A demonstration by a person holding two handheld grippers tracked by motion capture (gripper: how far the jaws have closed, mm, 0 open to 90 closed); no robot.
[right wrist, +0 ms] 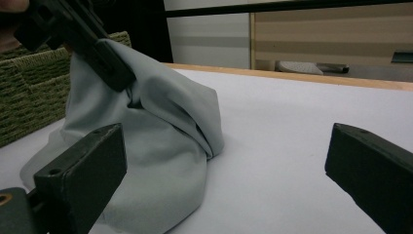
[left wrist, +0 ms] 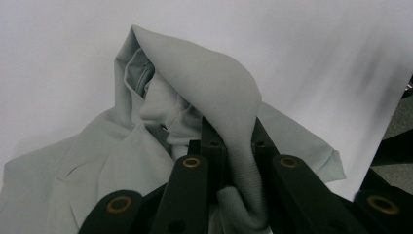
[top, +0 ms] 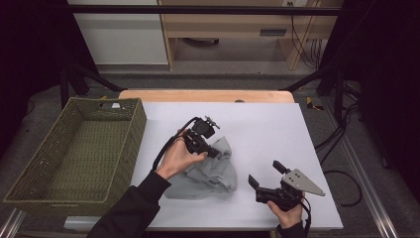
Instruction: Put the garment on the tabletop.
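White covering spreads over the table (top: pixel 277 134), with a wooden edge showing at the far side and dark curtains to either side of the room. A woven green basket (top: pixel 74 148) sits off the table's left edge, nothing visible inside it. Near the middle of the table lies a grey cloth (top: pixel 210 173), rumpled, one part of it drawn up into a peak.

That peak is in the left gripper (top: pixel 214 151), whose jaws are closed tight on a fold of the fabric; its own view shows the ribbed cloth bunched between them. The rest of the cloth hangs from the pinch and pools on the table.

The right gripper (top: pixel 265 179) waits near the table's front edge, just beside the cloth but not touching it. Its jaws stand wide apart and hold nothing; in its own view the raised cloth sits ahead and to one side.

The work in hand looks to me like lifting the cloth, probably toward the basket. To do it well, I would keep the left pinch firm and raise it steadily so the trailing part clears the table, and bring the open right gripper in low to catch a loose edge, so the cloth does not drag or slip on the way across.
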